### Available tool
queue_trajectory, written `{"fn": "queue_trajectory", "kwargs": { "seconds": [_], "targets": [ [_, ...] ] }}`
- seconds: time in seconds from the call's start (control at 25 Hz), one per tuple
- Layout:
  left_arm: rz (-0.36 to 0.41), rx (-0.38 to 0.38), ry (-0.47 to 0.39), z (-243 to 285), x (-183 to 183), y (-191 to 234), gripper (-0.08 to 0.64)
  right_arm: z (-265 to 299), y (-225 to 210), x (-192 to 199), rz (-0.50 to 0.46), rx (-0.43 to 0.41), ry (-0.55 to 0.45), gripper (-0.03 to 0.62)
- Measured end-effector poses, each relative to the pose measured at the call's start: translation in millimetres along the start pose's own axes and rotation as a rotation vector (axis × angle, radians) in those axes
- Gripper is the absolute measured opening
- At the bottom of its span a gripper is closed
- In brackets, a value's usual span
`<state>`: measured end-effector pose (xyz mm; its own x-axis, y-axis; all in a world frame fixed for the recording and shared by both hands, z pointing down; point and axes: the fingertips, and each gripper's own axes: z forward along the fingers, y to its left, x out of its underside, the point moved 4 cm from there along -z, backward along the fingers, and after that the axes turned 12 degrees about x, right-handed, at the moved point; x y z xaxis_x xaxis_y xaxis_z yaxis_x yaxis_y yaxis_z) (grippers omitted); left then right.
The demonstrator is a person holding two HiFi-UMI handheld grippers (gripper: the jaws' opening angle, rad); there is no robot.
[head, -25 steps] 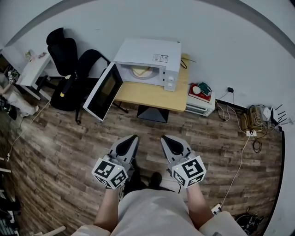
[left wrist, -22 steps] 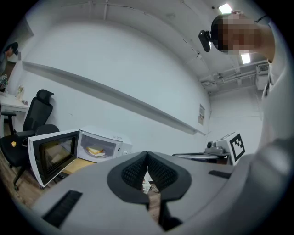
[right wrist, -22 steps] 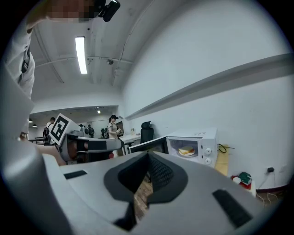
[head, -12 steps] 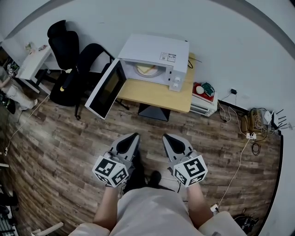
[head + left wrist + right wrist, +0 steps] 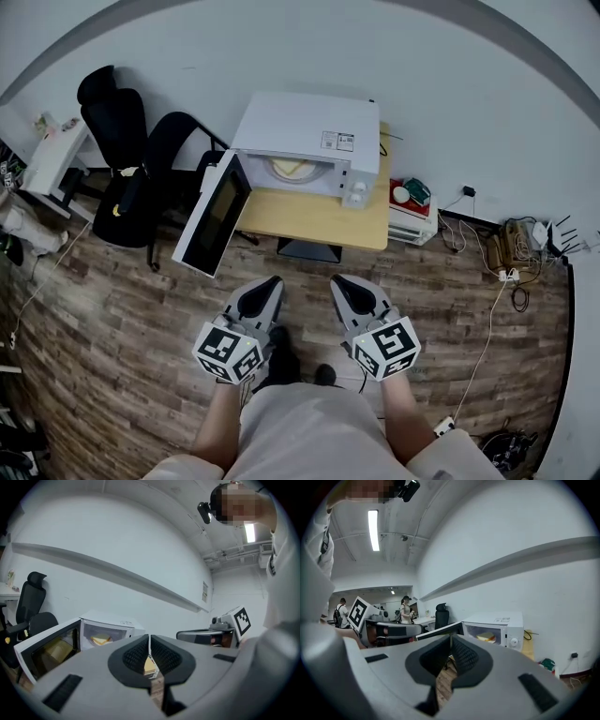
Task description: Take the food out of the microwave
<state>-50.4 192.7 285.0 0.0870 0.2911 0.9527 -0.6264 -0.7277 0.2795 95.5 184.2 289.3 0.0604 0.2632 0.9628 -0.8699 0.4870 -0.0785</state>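
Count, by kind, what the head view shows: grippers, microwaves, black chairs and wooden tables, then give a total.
Grippers: 2, the left gripper and the right gripper
Microwave: 1
Black chairs: 2
Wooden table: 1
Total: 6

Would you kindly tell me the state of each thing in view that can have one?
Microwave door: swung wide open.
Food: inside the microwave, not yet taken out.
Left gripper: jaws shut, nothing between them, short of the microwave.
Right gripper: jaws shut, nothing between them, short of the microwave.
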Motion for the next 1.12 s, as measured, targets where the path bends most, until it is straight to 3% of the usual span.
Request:
{"fn": "queue_trajectory", "kwargs": {
  "seconds": [0.24, 0.32, 0.64, 1.12],
  "targets": [
    [0.033, 0.028, 0.023, 12, -14, 35, 0.015, 35, 1, -13, -0.007, 0.022, 0.008, 0.043],
    [0.034, 0.035, 0.03, 13, -15, 47, 0.077, 46, 4, -14, 0.0, 0.024, 0.015, 0.071],
    [0.006, 0.081, 0.025, 9, -19, 89, 0.104, 87, 20, -16, 0.048, 0.053, 0.04, 0.118],
    [-0.013, 0.137, 0.039, 5, -11, 135, 0.104, 136, 35, 1, 0.092, 0.116, 0.098, 0.126]
  ]
}}
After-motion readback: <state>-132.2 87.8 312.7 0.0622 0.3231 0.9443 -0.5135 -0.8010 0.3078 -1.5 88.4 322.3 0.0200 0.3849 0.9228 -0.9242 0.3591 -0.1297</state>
